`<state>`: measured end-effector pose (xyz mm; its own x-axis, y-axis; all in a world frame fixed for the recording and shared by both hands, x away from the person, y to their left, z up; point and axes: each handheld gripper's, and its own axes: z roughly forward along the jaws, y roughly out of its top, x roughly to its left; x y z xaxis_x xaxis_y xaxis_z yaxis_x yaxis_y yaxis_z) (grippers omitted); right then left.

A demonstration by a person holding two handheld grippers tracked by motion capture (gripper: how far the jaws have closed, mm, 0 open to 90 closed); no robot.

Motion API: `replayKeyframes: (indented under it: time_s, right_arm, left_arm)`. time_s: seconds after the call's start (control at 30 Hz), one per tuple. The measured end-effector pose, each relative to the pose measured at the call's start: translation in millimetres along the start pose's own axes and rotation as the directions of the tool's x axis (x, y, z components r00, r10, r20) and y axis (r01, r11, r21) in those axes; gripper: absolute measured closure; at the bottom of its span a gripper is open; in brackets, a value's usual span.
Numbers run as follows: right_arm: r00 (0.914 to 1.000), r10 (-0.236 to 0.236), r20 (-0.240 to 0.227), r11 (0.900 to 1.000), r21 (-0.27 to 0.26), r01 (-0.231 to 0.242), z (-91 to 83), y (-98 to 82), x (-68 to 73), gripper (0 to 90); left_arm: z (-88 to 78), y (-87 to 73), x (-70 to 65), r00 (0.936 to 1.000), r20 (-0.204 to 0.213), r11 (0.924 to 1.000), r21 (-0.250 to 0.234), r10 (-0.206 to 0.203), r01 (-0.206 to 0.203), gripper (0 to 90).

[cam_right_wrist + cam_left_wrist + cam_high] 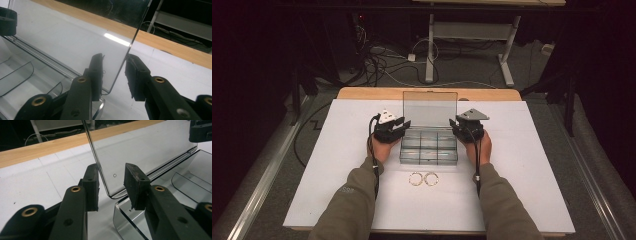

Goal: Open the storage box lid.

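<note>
Oddly, the clear box [429, 148] is hard to read on the white surface [337, 150]; its dividers blur. Its lid [430, 108] stands upright. Left claw [111, 185] and right claw [114, 75] each straddle a lid edge, jaws parted, not pressing.

No legible text, label or sign anywhere.

A compartment box [429, 148] is set at the frame's centre on a sheet-covered table [337, 165], its lid [430, 108] raised upright behind it. Two rings [423, 179], seemingly touching, are placed just below it. Cables [377, 62] are strewn at upper centre.
</note>
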<state>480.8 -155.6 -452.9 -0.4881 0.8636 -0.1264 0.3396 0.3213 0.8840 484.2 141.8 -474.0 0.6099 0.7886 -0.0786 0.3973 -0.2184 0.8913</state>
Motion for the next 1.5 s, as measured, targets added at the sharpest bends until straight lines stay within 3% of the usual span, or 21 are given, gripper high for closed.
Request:
replayKeyframes:
  time_s: [0.2, 0.4, 0.47, 0.63, 0.77, 0.87, 0.97, 1.13, 1.37, 1.5]
  right_arm:
    - [1.0000, 0.000, 0.001, 1.000, 0.024, 0.000, 2.1, -2.6, 0.1, 65.2]
    - [0.9997, -0.004, -0.024, 0.999, 0.039, 0.005, 5.4, -4.8, 2.9, 66.9]
    - [0.9997, -0.010, -0.023, 0.999, 0.042, 0.011, 5.4, -4.5, 4.0, 66.5]
    - [0.9992, 0.002, -0.041, 0.999, 0.047, 0.000, 2.0, -2.9, 3.7, 58.6]
    - [0.9980, 0.015, -0.062, 0.999, 0.043, -0.013, -3.8, -0.9, 0.8, 55.8]
    - [0.9983, -0.004, -0.059, 1.000, 0.030, 0.006, -9.2, 2.0, 1.1, 54.3]
    - [0.9980, -0.045, -0.046, 0.999, 0.002, 0.045, -17.5, 4.2, 4.5, 53.4]
    - [0.9959, -0.071, -0.055, 0.997, -0.019, 0.070, -29.8, 6.4, 5.7, 49.2]
    - [0.9925, -0.108, -0.056, 0.993, -0.047, 0.106, -45.6, 5.4, 4.8, 43.8]
    - [0.9930, -0.107, -0.049, 0.993, -0.063, 0.104, -56.0, 3.7, 3.9, 38.9]
  left_arm:
    - [-0.4, -1.0, 1.1, 0.9998, -0.020, 1.0000, 0.003, -0.008, 0.008, 60.8]
    - [0.4, -0.8, -1.3, 0.9992, -0.033, 0.9995, 0.024, 0.022, -0.021, 61.3]
    - [0.1, -1.0, -1.0, 0.9993, -0.035, 0.9996, 0.023, 0.015, -0.014, 60.0]
    - [-3.9, 1.8, -1.0, 0.9978, -0.043, 0.9978, 0.045, 0.051, -0.049, 54.4]
    - [-9.5, 8.1, -6.5, 0.9888, -0.068, 0.9888, 0.077, 0.133, -0.127, 47.9]
    - [-16.3, 12.6, -9.0, 0.9857, -0.060, 0.9858, 0.069, 0.157, -0.153, 44.3]
    - [-23.3, 17.4, -11.9, 0.9778, -0.055, 0.9774, 0.075, 0.202, -0.198, 42.0]
    - [-34.2, 22.2, -16.4, 0.9717, -0.047, 0.9713, 0.068, 0.231, -0.228, 34.0]
    - [-49.4, 23.9, -25.5, 0.9642, 0.003, 0.9625, 0.060, 0.265, -0.265, 28.5]
    - [-61.7, 23.3, -34.0, 0.9545, 0.033, 0.9539, 0.038, 0.297, -0.298, 27.6]
